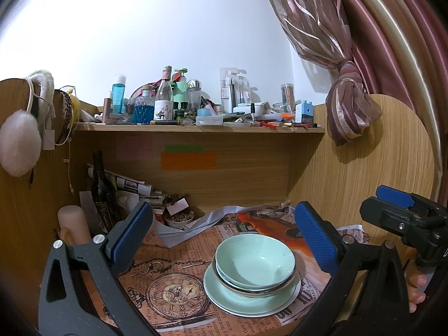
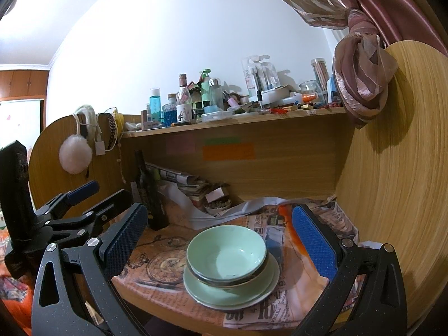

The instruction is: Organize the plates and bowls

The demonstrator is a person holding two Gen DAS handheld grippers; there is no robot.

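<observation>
Bowls (image 1: 254, 263) sit nested on stacked plates (image 1: 249, 299) near the desk's (image 2: 173, 302) front edge, on newspaper. Left gripper (image 1: 224, 240) and right gripper (image 2: 221, 238) both hover spread wide, holding nothing. Stack looks finished; if adjusting, grip the lowest plate's rim gently, keeping everything level.

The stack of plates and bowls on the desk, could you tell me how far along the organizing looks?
Largely done: the green bowls sit nested on the green plates, one stack on the newspaper-covered desk. Nothing is in hand; the left gripper and right gripper are both open, held back from the stack. No loose dishes show, so little seems left.
</observation>
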